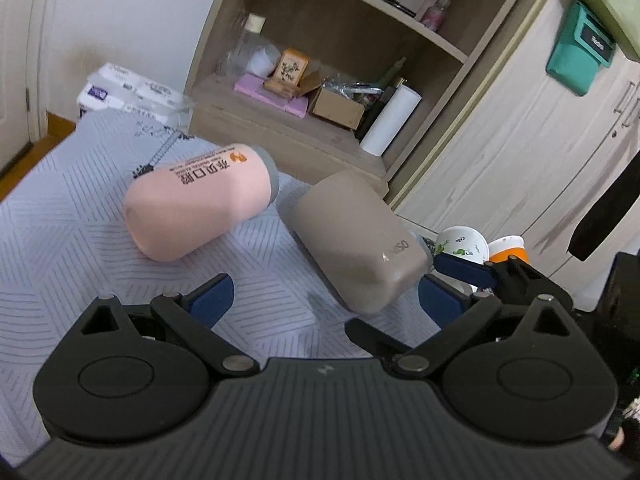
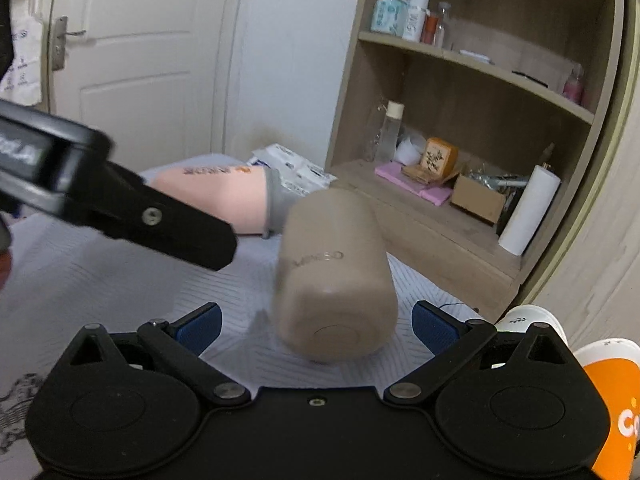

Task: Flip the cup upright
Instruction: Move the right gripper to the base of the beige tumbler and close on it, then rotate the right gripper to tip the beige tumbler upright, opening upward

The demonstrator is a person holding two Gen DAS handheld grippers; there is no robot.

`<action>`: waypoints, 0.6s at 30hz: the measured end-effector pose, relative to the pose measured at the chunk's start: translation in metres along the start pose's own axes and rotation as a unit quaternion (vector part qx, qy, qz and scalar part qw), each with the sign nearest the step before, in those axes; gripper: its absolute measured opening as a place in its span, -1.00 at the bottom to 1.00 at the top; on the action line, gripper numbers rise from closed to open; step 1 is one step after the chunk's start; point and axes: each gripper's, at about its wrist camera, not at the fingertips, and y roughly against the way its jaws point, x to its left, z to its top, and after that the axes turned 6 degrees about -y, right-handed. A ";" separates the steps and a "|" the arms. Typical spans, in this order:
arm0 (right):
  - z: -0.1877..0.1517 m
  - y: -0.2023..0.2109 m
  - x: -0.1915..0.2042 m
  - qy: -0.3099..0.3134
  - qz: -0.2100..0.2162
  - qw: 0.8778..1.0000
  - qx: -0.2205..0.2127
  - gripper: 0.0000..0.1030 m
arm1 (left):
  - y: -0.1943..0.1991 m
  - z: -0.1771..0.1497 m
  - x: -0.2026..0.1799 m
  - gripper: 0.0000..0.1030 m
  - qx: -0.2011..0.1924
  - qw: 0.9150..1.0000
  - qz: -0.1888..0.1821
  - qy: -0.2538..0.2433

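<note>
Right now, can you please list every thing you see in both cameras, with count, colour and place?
beige cup: 1, beige, lying on its side, between the right hand-held gripper's open fingers
pink cup: 1, pink with grey rim, lying on its side, behind
tablecloth: 1, pale patterned, under both cups
paper cups: 2, orange and white, right edge
shelf unit: 1, wooden, behind, cluttered
paper roll: 1, white, on shelf
left hand-held gripper: 1, black, open
right hand-held gripper: 1, black, open

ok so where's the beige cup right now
The beige cup lies on its side on the patterned table cloth, directly ahead of the open right gripper. The pink cup lies to its left and the wooden shelf unit stands behind.
</note>
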 end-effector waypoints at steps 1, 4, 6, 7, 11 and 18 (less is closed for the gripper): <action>0.001 -0.004 -0.001 0.001 0.001 1.000 0.002 0.98 | -0.002 0.001 0.002 0.94 0.001 1.000 -0.003 0.004; 0.003 -0.013 0.001 0.014 -0.003 1.000 0.008 0.95 | -0.007 0.002 0.006 0.94 0.003 1.000 -0.008 0.012; 0.004 -0.017 0.001 0.019 -0.008 1.000 0.013 0.86 | -0.010 0.003 0.008 0.94 0.004 1.000 -0.011 0.015; 0.004 -0.019 0.000 0.018 -0.012 1.000 0.017 0.79 | -0.012 0.004 0.009 0.94 0.004 1.000 -0.012 0.018; 0.008 -0.021 -0.007 -0.019 -0.013 0.999 0.030 0.58 | -0.015 0.004 0.015 0.94 0.009 0.999 -0.022 0.031; 0.003 -0.010 0.001 -0.069 -0.026 0.997 0.039 0.58 | -0.018 0.002 0.023 0.94 0.030 0.998 -0.041 0.047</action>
